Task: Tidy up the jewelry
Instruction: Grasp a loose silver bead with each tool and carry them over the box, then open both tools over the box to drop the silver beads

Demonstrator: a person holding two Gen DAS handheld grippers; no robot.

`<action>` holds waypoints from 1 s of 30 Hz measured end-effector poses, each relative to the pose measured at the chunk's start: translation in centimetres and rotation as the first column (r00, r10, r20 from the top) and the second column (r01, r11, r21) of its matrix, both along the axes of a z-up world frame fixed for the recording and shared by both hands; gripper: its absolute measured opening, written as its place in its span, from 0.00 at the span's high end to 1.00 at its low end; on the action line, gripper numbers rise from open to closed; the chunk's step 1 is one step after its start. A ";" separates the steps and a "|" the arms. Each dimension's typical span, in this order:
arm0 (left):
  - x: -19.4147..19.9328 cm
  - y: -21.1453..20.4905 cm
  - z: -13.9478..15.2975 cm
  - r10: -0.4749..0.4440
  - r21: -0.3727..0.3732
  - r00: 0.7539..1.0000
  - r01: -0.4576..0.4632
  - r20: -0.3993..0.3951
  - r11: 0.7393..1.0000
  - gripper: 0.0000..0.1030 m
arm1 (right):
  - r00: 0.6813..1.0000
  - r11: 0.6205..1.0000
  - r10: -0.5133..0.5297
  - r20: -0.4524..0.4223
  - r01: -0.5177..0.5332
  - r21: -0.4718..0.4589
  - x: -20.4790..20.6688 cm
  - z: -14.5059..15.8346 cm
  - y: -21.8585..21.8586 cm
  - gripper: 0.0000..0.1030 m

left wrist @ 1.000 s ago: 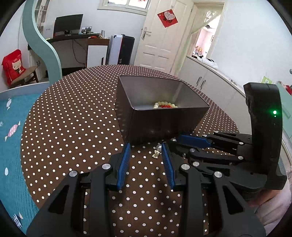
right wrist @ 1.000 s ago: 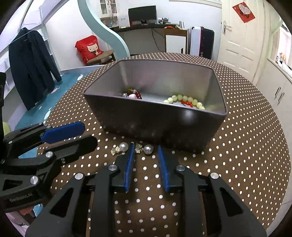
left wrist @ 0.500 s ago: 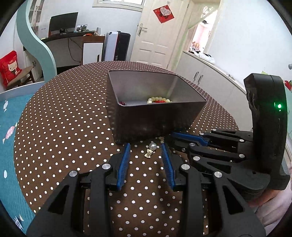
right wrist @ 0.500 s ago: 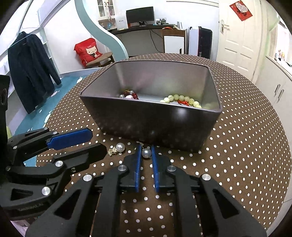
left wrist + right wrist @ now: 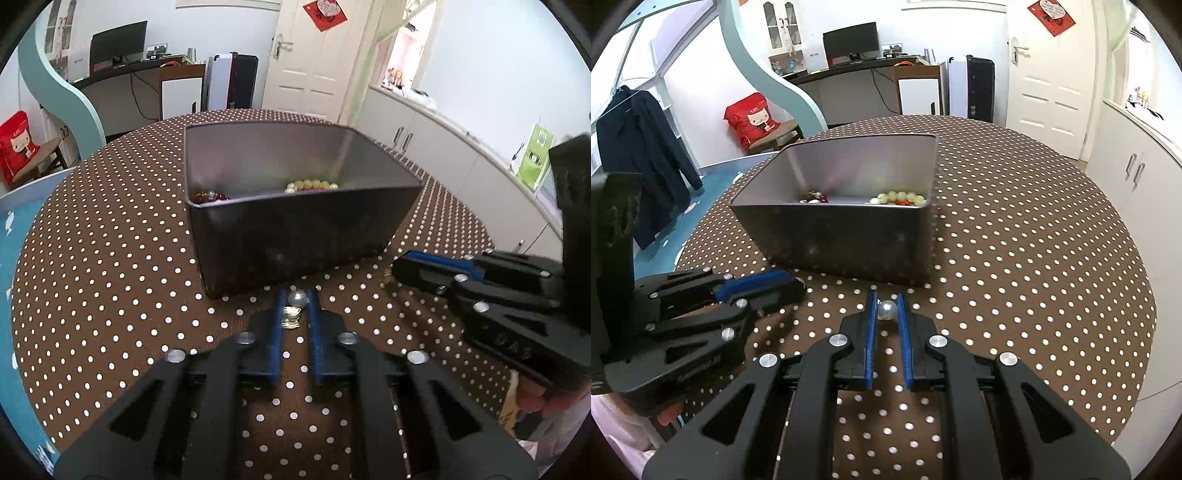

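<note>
left gripper (image 5: 297,301) clamped on pearl earring (image 5: 295,306), jaws just closed | right gripper (image 5: 886,308) clamped on second pearl earring (image 5: 887,309) | bin (image 5: 295,236) just ahead of both, beads (image 5: 312,184) already inside | left: lift, drop both in

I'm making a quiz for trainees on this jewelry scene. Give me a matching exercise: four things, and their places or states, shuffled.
Things:
1. left claw
2. right claw
3. pale green bead bracelet
4. grey bin

Places or states:
A. lies inside the bin
B. shut on a pearl earring with gold charm
C. stands on the dotted tablecloth
D. shut on a single pearl

Pairs: 1-B, 2-D, 3-A, 4-C
</note>
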State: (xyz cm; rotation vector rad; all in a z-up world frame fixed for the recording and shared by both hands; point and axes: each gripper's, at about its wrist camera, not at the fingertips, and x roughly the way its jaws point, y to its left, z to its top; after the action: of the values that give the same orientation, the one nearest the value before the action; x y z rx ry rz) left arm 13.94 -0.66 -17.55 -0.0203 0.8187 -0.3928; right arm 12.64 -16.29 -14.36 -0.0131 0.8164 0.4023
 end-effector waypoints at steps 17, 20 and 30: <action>-0.3 1.5 8.1 0.069 -0.074 0.971 -0.053 0.230 0.996 0.83 | 0.965 0.994 0.083 0.249 -0.098 0.048 -0.9 8.1 0.9 0.89; 0.8 1.8 7.7 0.120 -0.045 0.975 -0.113 0.187 0.993 0.44 | 0.971 0.998 0.032 0.238 -0.045 0.048 0.2 7.8 1.0 0.55; -3.8 1.6 10.8 0.137 0.046 0.948 -0.157 0.289 0.987 0.27 | 0.961 0.997 -0.010 0.277 -0.011 0.073 -3.4 9.4 -0.6 0.44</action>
State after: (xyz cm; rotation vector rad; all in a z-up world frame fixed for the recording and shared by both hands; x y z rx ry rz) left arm 10.13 0.97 -6.71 0.0387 0.5407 -0.2188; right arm 9.24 -16.93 -4.98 -0.0011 0.5244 0.4202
